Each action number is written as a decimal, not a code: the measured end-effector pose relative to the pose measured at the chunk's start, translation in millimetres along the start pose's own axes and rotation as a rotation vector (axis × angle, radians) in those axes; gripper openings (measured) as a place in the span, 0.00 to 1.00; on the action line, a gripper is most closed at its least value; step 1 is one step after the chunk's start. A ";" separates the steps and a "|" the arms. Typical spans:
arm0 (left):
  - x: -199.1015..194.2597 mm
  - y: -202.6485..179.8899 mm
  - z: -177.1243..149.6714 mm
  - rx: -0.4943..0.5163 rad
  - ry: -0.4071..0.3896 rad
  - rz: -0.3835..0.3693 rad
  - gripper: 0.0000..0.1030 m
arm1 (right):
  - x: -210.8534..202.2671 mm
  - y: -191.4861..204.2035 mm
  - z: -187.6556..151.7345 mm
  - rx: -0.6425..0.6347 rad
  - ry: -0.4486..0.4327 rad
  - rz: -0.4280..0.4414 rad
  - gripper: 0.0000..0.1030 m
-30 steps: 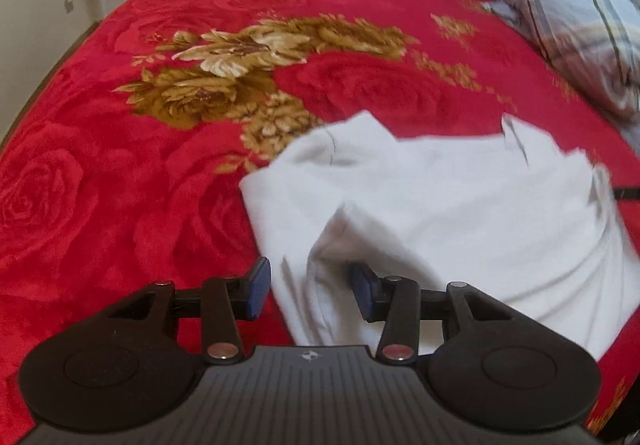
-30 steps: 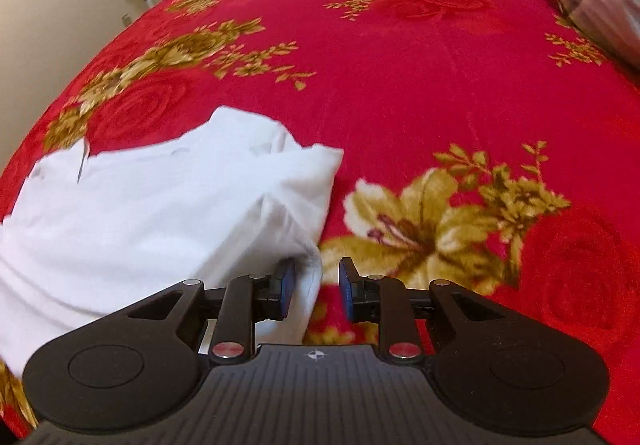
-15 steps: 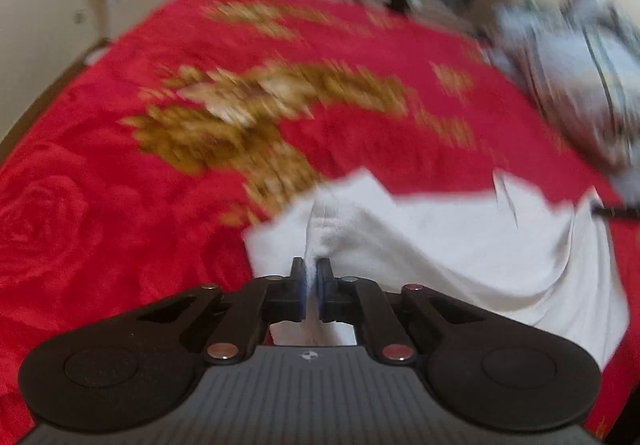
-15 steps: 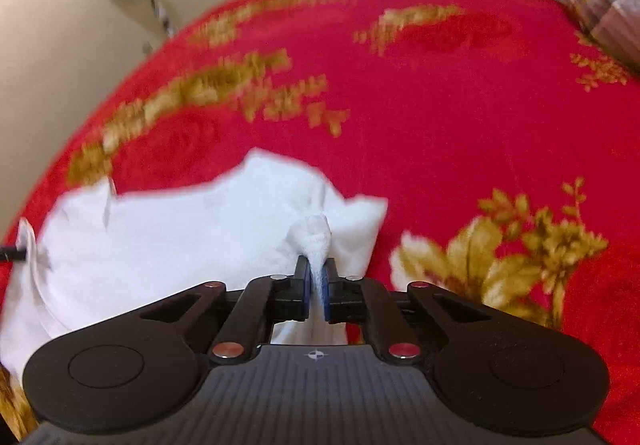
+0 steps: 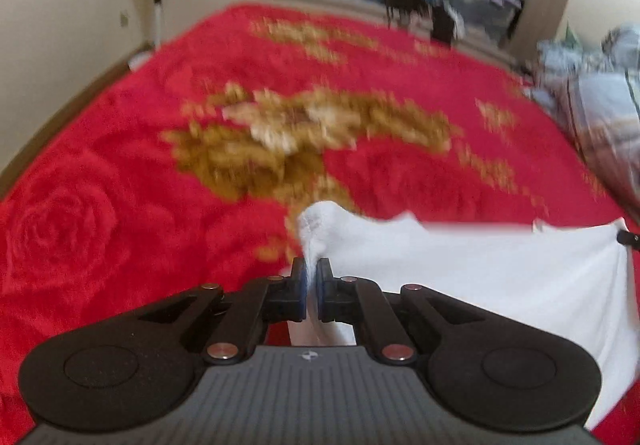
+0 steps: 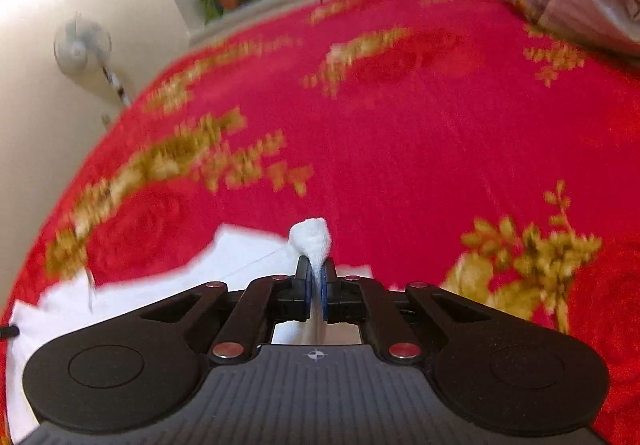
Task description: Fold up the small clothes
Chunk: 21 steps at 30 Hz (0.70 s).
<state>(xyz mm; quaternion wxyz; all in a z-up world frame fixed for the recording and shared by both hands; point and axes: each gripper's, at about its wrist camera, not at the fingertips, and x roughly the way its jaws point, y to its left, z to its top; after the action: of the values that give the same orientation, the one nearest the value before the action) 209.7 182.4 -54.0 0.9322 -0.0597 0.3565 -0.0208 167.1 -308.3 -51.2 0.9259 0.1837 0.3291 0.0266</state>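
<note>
While both views are smeared by motion blur, the left tool [image 5: 311, 279] is plainly clenched on a bunched corner of the white garment [image 5: 500, 269], a tuft of cloth poking up just past its blue pads [image 5: 302, 283]. At the other end, the right tool [image 6: 316, 281] is pinched tight on another bunched corner of the same garment [image 6: 160, 273], a rounded knob of fabric standing above its jaws. Between the two grips the cloth hangs stretched above the red flowered blanket [image 6: 400, 149] on the bed. A plaid quilt [image 5: 600, 117] lies heaped at the bed's far right side, and a standing fan [image 6: 82, 45] stands by the wall.
</note>
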 end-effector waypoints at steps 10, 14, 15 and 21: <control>40.1 0.1 5.5 -0.035 0.056 0.043 0.12 | 35.7 7.9 10.9 0.015 -0.038 -0.035 0.06; 47.0 5.2 0.3 -0.028 0.117 0.053 0.20 | 58.4 5.7 5.1 0.007 0.060 -0.094 0.15; 43.6 5.6 0.3 -0.025 0.117 0.042 0.21 | 58.8 5.8 4.1 -0.003 0.070 -0.095 0.15; 17.2 6.5 -9.8 -0.027 0.159 -0.068 0.26 | 31.1 10.0 1.1 -0.079 0.055 -0.048 0.15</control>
<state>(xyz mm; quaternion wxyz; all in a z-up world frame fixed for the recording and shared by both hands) 216.0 186.5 -73.5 0.8988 -0.0824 0.4273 -0.0521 192.8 -294.1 -65.4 0.9234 0.1383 0.3573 0.0224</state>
